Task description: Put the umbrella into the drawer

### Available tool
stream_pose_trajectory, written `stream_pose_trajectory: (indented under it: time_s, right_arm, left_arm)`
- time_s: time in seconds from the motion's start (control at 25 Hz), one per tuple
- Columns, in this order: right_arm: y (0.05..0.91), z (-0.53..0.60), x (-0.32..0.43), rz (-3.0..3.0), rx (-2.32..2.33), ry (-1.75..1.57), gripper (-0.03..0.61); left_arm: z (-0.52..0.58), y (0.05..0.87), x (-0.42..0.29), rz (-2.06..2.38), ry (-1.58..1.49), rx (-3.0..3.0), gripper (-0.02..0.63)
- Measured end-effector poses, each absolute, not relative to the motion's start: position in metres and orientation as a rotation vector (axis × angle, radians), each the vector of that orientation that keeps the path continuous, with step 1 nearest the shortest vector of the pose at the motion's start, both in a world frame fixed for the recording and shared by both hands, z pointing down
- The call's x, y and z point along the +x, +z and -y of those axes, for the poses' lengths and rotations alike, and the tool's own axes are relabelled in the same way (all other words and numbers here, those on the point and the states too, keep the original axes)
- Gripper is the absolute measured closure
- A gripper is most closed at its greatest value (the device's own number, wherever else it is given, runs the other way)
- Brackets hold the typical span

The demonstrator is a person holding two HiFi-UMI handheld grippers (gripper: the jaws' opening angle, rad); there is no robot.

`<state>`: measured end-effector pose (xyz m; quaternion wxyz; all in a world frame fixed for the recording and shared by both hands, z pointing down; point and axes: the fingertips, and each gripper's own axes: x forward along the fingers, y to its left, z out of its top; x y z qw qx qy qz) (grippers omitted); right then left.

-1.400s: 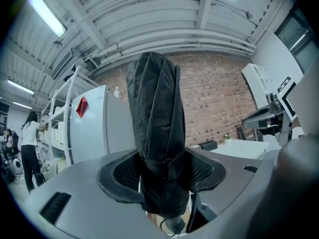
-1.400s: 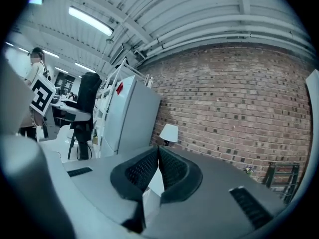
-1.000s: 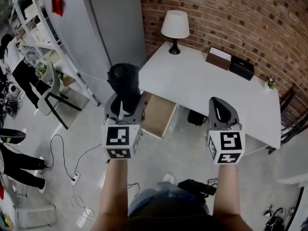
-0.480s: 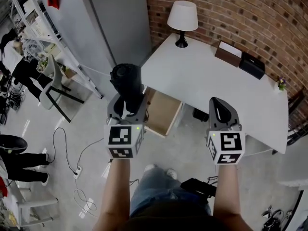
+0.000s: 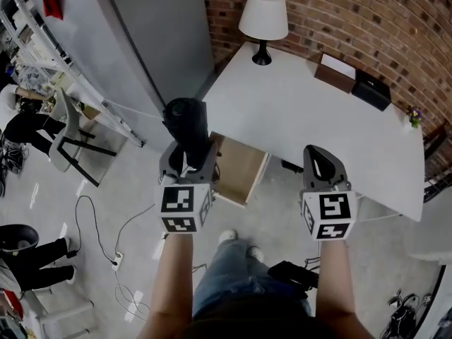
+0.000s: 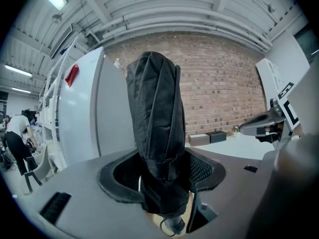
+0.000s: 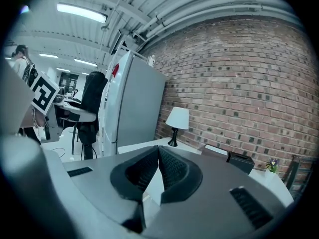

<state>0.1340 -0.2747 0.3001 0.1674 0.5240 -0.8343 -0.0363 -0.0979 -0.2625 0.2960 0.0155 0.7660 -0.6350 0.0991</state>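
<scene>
Brick wall [image 5: 339,6], white desk [image 5: 311,126] with lamp [image 5: 263,16], tall grey cabinet [image 5: 148,41], concrete floor [image 5: 120,182], strip lights [image 7: 82,13] overhead.

The umbrella [image 5: 186,122] is black, the desk [image 5: 311,129] white, the drawer [image 5: 240,171] pale wood inside. The brick wall [image 5: 353,13] is red-brown with pale mortar lines, the lamp shade [image 5: 263,14] white.

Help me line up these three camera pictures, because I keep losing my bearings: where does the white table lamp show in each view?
Head view: the lamp stands at top centre, on the far corner of the white desk.
Left gripper view: not in it; the black umbrella fills the middle.
Right gripper view: the lamp is at centre, on the desk's corner.
Shared landmark: the brick wall behind the desk, in all three views.
</scene>
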Motion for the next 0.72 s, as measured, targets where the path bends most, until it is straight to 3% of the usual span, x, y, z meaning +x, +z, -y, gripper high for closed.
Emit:
stream_pose_trajectory:
  time_s: [0.72]
  right_arm:
    - [0.389, 0.317, 0.074, 2.193, 1.446, 0.097, 0.578]
  left_arm:
    - [0.321, 0.419, -0.146, 1.654, 0.302, 2.225, 0.371]
